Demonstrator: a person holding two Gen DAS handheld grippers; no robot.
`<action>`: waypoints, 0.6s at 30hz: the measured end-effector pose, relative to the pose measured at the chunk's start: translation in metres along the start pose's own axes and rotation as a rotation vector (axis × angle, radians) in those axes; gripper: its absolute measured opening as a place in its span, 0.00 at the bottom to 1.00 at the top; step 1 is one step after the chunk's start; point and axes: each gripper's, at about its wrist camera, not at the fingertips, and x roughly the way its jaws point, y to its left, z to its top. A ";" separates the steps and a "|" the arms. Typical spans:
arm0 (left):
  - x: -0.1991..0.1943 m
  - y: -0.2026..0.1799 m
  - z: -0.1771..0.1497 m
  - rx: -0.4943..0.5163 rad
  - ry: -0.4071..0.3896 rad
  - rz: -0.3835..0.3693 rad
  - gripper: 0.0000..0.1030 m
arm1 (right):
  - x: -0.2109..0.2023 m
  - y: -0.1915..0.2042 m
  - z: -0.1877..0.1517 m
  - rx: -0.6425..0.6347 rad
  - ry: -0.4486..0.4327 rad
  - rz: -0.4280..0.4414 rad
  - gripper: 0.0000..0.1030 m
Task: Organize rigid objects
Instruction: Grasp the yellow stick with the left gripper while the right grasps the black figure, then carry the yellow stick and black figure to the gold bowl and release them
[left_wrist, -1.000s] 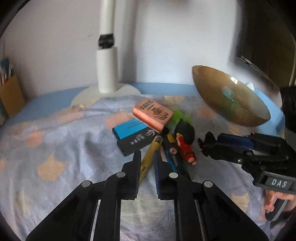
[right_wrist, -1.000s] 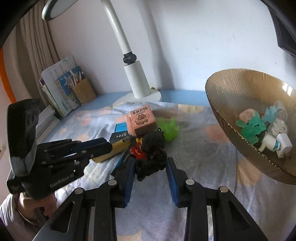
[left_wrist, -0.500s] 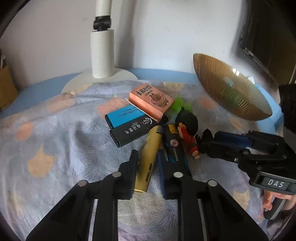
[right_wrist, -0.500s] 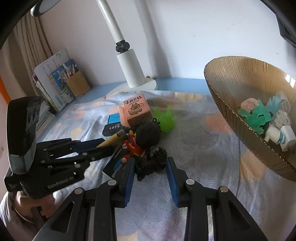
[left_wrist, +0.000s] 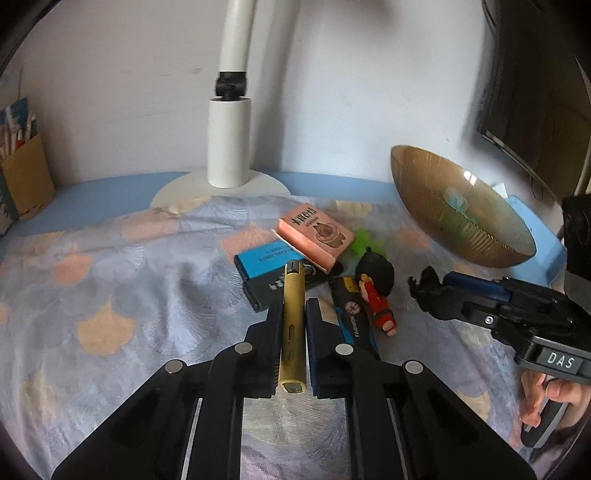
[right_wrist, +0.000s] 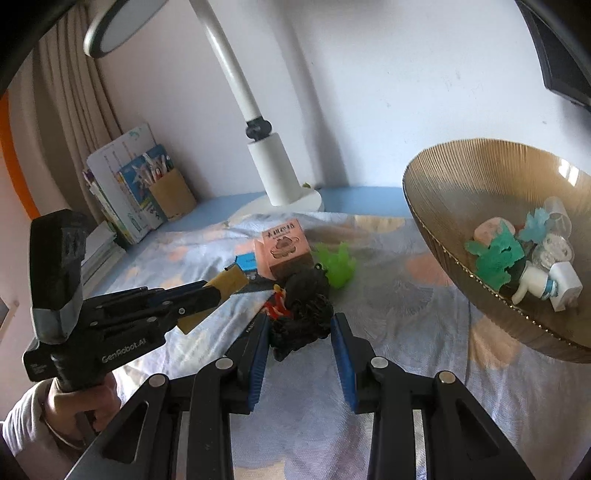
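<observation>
My left gripper (left_wrist: 293, 308) is shut on a gold stick-shaped lighter (left_wrist: 293, 284), which lies along its fingers. From the right wrist view that left gripper (right_wrist: 218, 291) holds the gold lighter (right_wrist: 232, 281) tilted over the pile. My right gripper (right_wrist: 301, 320) is shut on a black frilly toy (right_wrist: 301, 326); in the left wrist view the right gripper (left_wrist: 430, 295) is at the right. On the cloth lie a pink box (left_wrist: 314, 234), a blue box (left_wrist: 267, 256), a black-and-blue "FASHION" case (left_wrist: 352, 319), a red-dressed doll (left_wrist: 376, 286) and a green toy (right_wrist: 338, 264).
An amber ribbed bowl (right_wrist: 461, 177) with several small toys stands tilted at the right. A white lamp (left_wrist: 229, 147) stands at the back on a blue desk. A pen holder (left_wrist: 26, 181) and books (right_wrist: 122, 184) are far left, and a dark screen (left_wrist: 535, 92) at top right.
The left gripper moved forward over the gold lighter and shut on it; the lighter now sits straight between the fingers. The right gripper stays shut on the black toy, hardly moved.
</observation>
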 end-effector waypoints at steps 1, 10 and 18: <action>-0.003 0.002 0.000 -0.009 -0.012 -0.006 0.09 | -0.002 0.001 0.000 -0.004 -0.008 0.000 0.32; -0.012 0.007 0.004 -0.059 -0.050 0.010 0.09 | -0.014 0.005 0.001 -0.011 -0.068 -0.009 0.32; -0.014 -0.025 0.046 -0.029 -0.094 -0.001 0.09 | -0.039 -0.006 0.027 0.025 -0.133 0.003 0.32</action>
